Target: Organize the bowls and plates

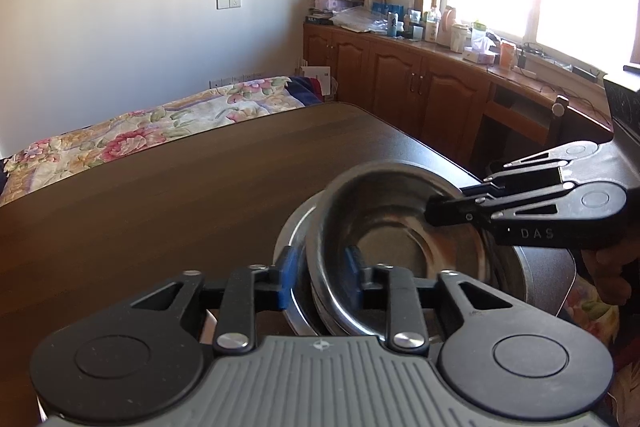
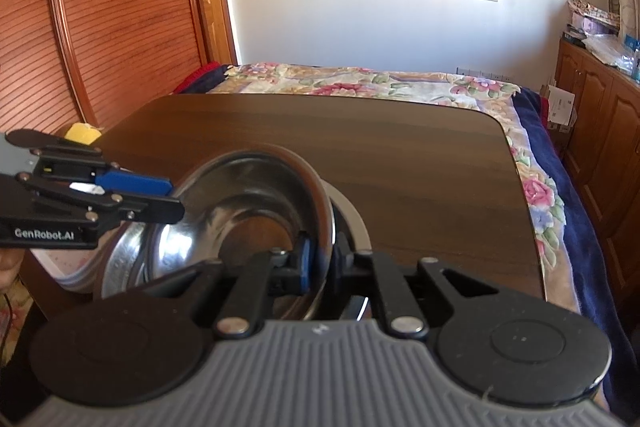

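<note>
A steel bowl (image 1: 400,223) is tilted above a stack of steel dishes (image 1: 294,235) on the dark wooden table (image 1: 180,187). My left gripper (image 1: 320,275) straddles the near rims of the bowl and stack with a gap between its blue pads; its jaws look open. My right gripper (image 2: 320,259) is shut on the rim of the same bowl (image 2: 240,203), one blue pad inside and one finger outside. It appears in the left wrist view (image 1: 444,207) clamped on the bowl's far right rim. The left gripper shows in the right wrist view (image 2: 168,195) at the bowl's left rim.
A bed with a floral quilt (image 2: 400,87) lies beyond the table. Wooden cabinets (image 1: 420,83) with bottles and clutter run under the window at the right. A wooden sliding door (image 2: 100,27) stands at the left. A yellow object (image 2: 82,133) sits at the table's left edge.
</note>
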Available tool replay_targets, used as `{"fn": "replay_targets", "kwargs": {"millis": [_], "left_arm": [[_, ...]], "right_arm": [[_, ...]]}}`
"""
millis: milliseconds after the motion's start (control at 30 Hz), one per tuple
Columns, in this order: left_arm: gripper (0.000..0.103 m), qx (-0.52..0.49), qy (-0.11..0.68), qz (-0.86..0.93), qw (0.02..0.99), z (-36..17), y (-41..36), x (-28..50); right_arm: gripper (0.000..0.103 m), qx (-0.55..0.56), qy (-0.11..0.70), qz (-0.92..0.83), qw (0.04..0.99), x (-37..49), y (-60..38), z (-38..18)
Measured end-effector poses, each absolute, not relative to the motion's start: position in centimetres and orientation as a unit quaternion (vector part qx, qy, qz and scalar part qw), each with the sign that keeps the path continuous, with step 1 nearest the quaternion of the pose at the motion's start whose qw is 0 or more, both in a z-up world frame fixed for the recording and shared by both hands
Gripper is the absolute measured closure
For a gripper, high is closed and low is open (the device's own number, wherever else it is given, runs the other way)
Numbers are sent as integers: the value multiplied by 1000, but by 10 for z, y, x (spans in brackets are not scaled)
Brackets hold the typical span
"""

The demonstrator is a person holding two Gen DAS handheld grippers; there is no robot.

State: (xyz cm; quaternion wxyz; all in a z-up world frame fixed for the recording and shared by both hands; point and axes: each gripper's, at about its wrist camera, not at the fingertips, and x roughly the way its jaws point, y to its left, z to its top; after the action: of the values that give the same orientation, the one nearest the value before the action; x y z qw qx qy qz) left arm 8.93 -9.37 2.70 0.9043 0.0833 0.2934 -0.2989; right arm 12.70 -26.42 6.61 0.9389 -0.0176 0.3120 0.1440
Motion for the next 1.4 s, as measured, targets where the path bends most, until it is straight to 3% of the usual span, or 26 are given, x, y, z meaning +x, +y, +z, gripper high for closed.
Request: {"fn": "replay_targets", "kwargs": {"millis": [233, 533, 733, 867, 1300, 1400], "left_arm": [[66, 74, 293, -295, 906, 27, -90, 89], [52, 53, 284, -292, 912, 26, -86, 87], [49, 46, 283, -290, 913, 25, -84, 86], [48, 40, 284, -289, 913, 22, -81, 86], [43, 33, 287, -281, 915, 14, -80, 85], [43, 27, 288, -281, 915, 11, -80, 83]], "right_arm": [[89, -32, 302, 138, 943, 124, -260, 68], [69, -18, 272, 136, 953, 117, -263, 73], [68, -9, 243, 126, 962, 111, -267, 74], [84, -20, 230, 118, 966, 113, -265, 69], [83, -17, 234, 131, 963, 109, -262, 58], [74, -21, 220, 122, 968, 104, -261, 60]]}}
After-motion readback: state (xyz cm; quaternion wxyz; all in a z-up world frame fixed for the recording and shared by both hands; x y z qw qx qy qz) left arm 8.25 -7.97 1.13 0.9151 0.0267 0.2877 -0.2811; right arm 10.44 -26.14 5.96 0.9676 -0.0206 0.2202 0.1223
